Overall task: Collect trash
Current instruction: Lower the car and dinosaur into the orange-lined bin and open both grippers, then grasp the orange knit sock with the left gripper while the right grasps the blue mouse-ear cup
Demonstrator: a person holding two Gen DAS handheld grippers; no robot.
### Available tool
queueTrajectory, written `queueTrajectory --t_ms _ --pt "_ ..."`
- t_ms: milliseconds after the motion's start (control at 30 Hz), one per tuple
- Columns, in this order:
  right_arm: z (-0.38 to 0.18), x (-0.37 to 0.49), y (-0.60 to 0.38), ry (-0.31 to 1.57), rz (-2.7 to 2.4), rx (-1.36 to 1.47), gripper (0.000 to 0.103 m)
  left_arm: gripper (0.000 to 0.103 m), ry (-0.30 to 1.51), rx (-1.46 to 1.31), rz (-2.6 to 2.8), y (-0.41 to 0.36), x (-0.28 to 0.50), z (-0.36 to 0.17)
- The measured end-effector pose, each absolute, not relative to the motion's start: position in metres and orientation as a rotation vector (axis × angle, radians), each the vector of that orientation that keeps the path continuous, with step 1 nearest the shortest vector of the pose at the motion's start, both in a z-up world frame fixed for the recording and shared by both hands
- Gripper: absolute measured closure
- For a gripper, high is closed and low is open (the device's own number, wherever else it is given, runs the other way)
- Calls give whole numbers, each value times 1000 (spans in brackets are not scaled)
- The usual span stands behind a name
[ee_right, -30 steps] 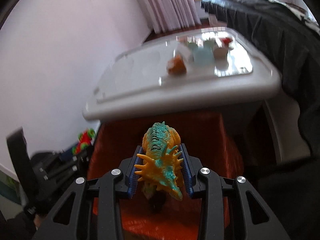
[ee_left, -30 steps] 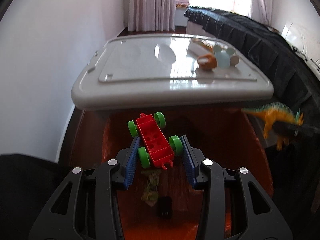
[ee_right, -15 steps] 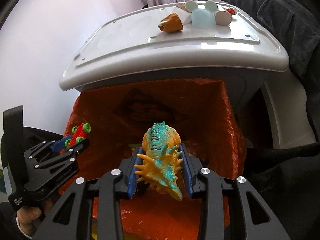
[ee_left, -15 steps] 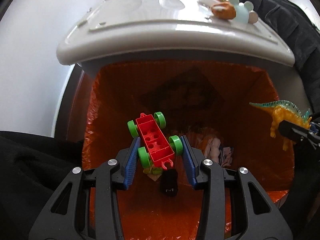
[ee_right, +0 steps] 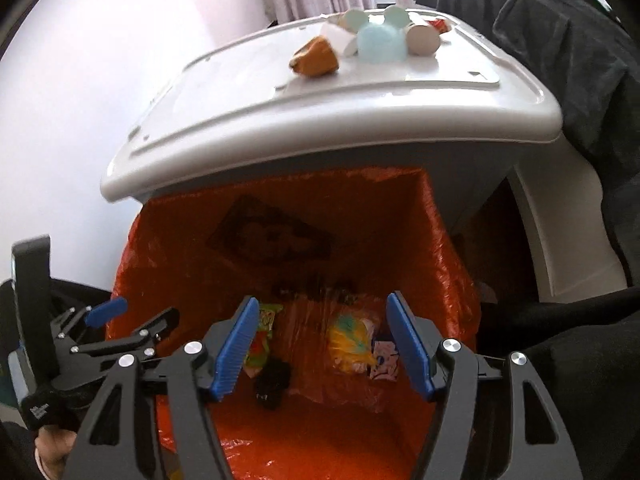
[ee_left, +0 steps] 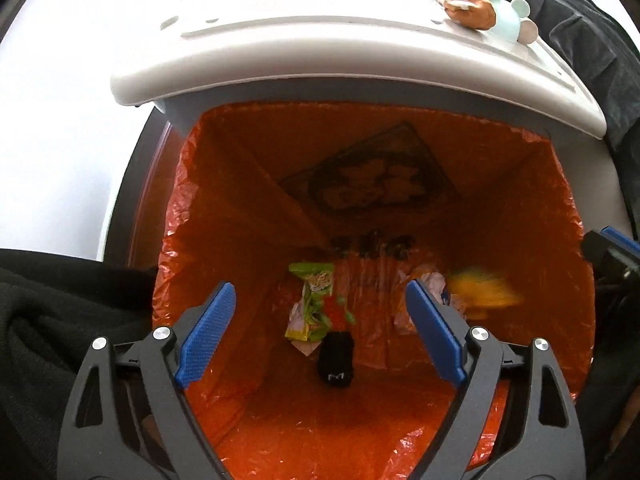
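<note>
Now both jaws just opened, empty, over orange-lined bin (ee_left: 568, 216), dinosaur (ee_right: 348, 338) inside.

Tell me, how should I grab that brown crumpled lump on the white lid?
Take the brown lump across its middle, coming down from its near side. It lies at the front of the pile on the white lid, with bare lid before it and to its left, while white paper crowds its far right side.

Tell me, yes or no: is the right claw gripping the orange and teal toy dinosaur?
No: the right claw stands open and empty above the orange-lined bin, with the blurred orange and teal toy dinosaur down inside it.
</note>
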State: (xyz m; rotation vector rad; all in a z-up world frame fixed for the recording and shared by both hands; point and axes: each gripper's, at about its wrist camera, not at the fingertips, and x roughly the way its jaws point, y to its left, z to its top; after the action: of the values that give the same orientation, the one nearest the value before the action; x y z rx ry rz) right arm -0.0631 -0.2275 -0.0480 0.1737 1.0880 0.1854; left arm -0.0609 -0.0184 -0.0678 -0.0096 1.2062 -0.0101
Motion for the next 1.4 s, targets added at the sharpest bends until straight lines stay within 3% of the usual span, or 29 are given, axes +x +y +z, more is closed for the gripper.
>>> queueTrajectory --t_ms 367,700,933,1167,1233,1300,1400 --pt "-10 -42 -271 1013 166 310 37 18 1173 2 -56 -25 -59 -49" --pt "71 58 -341 754 20 260 31 16 973 6 -176 -90 48 15" --pt "50 68 -380 787 -19 469 31 16 946 52 -175 -146 127 -6" --pt "57 69 -387 754 -34 444 29 16 933 38 -131 -164 171 -21" --pt "53 73 -387 778 -17 475 29 44 956 20 -114 -163 180 -30" --pt "52 77 -383 790 -4 477 29 63 933 48 -106 -163 178 -31" --pt "50 79 -373 797 2 439 29 67 943 45 -155 -154 171 -27"
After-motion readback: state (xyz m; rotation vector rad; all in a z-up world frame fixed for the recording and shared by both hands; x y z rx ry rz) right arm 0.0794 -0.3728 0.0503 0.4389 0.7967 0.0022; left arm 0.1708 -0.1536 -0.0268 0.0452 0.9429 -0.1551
